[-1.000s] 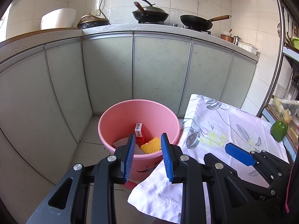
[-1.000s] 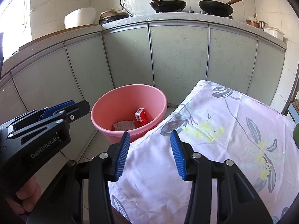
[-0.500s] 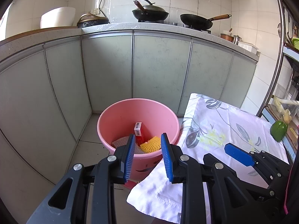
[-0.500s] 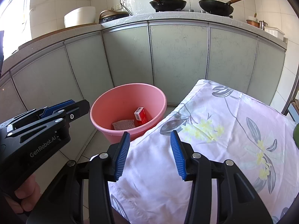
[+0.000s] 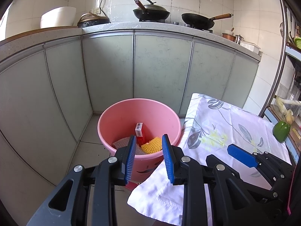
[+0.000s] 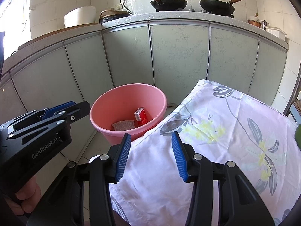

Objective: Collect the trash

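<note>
A pink bucket stands on the floor beside the cloth-covered table. In it lie a red box, a yellow foam net and a brown scouring pad. My left gripper is open and empty, held above the bucket's near rim. My right gripper is open and empty above the table's near left corner. The bucket and red box also show in the right wrist view, with the left gripper at the left.
Grey-green cabinets curve behind the bucket under a counter with pans and a white rice cooker. A green pepper sits at the table's far right edge, beside a metal rack.
Both grippers have drifted back and up slightly, so the bucket appears a little farther away. Both stay open and empty.
</note>
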A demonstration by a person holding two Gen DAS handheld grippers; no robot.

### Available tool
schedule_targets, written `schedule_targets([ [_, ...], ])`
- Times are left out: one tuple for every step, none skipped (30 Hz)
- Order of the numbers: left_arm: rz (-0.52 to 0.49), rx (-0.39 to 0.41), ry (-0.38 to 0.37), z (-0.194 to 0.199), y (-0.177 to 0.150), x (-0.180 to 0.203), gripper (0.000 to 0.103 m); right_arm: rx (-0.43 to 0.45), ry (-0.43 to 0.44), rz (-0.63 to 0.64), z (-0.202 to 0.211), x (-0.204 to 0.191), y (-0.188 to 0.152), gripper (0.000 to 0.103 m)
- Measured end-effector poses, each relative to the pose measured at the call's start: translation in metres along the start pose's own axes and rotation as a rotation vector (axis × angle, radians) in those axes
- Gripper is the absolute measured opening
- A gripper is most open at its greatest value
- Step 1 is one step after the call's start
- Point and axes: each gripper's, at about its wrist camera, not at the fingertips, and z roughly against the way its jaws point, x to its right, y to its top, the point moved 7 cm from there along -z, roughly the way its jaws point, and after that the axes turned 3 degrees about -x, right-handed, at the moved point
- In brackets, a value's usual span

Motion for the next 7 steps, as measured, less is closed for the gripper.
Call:
schedule_targets([
  [0.001, -0.005, -0.001, -0.0011, 0.0002, 0.0000, 0.028, -0.001, 0.000, 0.000, -0.0005, 0.0007, -0.0002, 0.046],
  [0.003, -0.010, -0.002, -0.0018, -0.0004, -0.0001, 0.028, -0.001, -0.001, -0.001, -0.0005, 0.0007, -0.0003, 0.046],
  [0.004, -0.011, -0.001, -0.0023, -0.0004, -0.0003, 0.028, -0.002, -0.002, -0.001, -0.0006, 0.0010, -0.0008, 0.046],
  [0.004, -0.012, -0.001, -0.0032, 0.0001, -0.0008, 0.028, -0.003, -0.002, -0.001, -0.0004, 0.0010, -0.0006, 0.046],
  [0.004, -0.014, -0.001, -0.0037, -0.0002, -0.0009, 0.028, -0.003, -0.003, 0.000, -0.0004, 0.0010, -0.0005, 0.046],
  [0.003, -0.015, -0.001, -0.0048, -0.0003, -0.0014, 0.028, -0.003, -0.003, 0.000, -0.0004, 0.0013, -0.0008, 0.046],
  [0.003, -0.016, -0.001, -0.0051, -0.0006, -0.0014, 0.028, -0.003, -0.004, -0.001, -0.0003, 0.0017, -0.0011, 0.046],
])
